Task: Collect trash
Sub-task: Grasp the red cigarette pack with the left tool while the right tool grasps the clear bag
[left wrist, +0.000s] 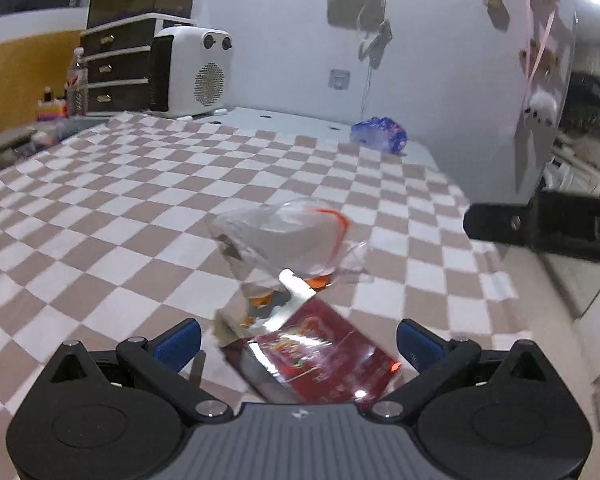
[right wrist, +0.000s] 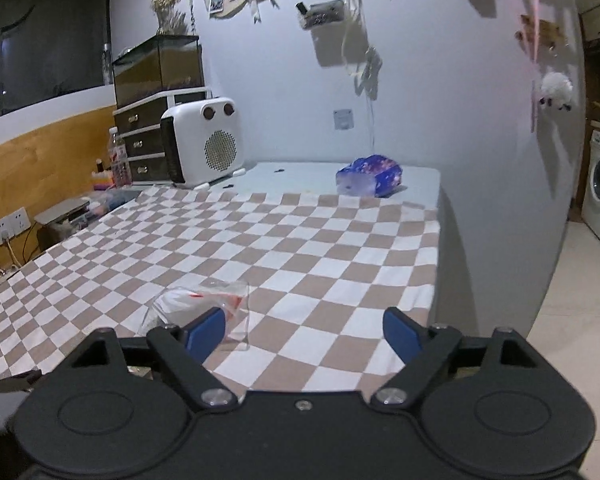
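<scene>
While the clear plastic bag (left wrist: pixel 284 240) with a red strip lies crumpled on the checked cloth (left wrist: pixel 100 208), toward the near right part of the surface, a red foil wrapper (left wrist: pixel 320 356) lies flat just nearer than it, at the near edge. A silvery scrap (left wrist: pixel 296 292) sits between the two; whether it touches either is unclear through blur.

Left hand-held gripper (left wrist: pixel 298 342): blue pads spread wide, the red wrapper lying between them, pads not pressing on it. A dark bar (left wrist: pixel 540 228) juts in from the right, above the surface's right edge.

Right hand-held gripper (right wrist: pixel 304 332): jaws spread wide, nothing between them but cloth. The clear bag (right wrist: pixel 196 304) shows just beyond its left pad, partly hidden by it.

Far right corner: a crumpled blue-and-purple bag (right wrist: pixel 370 176) on bare surface past the cloth. Far left corner: white heater (right wrist: pixel 204 144), dark drawer unit (right wrist: pixel 140 144) topped by a glass tank (right wrist: pixel 156 64), a plastic bottle (right wrist: pixel 118 160) beside it.
</scene>
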{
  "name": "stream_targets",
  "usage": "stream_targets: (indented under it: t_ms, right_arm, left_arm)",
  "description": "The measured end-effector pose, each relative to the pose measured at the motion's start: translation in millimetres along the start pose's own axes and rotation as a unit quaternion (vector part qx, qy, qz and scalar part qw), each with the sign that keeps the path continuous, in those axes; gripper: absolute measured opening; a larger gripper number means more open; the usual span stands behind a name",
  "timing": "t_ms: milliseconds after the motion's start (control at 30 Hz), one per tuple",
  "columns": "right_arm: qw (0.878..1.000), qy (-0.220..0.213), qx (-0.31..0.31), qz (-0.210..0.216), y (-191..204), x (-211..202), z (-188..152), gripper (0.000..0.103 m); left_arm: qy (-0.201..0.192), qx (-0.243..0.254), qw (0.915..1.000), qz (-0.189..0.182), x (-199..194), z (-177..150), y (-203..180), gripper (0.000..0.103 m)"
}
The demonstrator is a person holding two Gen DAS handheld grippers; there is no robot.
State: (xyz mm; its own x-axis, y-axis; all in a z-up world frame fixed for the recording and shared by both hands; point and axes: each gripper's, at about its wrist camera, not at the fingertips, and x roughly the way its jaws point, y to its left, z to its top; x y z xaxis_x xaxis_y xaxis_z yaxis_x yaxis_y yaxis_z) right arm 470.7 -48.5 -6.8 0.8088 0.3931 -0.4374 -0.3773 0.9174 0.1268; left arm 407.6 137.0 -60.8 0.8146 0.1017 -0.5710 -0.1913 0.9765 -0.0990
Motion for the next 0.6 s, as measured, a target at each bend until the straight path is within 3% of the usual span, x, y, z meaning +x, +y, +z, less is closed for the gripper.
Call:
stream_targets:
  t_ms: [233, 333, 500, 600]
  right_arm:
    - [1.000, 0.009, 0.000, 0.024, 6.2, 21.6, 2.5, 0.086]
    - [0.999, 0.016, -0.006, 0.027, 13.6, 36.0, 3.7, 0.086]
    - [0.997, 0.023, -0.067, 0.029, 37.0, 60.4, 0.6, 0.085]
    - [0.993, 0.022, -0.110, 0.028, 50.0, 74.4, -1.5, 0.078]
  left_arm:
    - [0.006, -0.016, 0.9998, 0.007, -22.8, -14.0, 37.5, 0.102]
    - [-0.002, -0.028, 0.9996, 0.004, -32.8, -11.0, 51.4, 0.093]
    - [-0.015, -0.025, 0.9993, -0.024, -27.3, -7.6, 55.3, 0.083]
    - [-0.004, -0.013, 0.9992, -0.039, -19.5, -9.0, 51.2, 0.073]
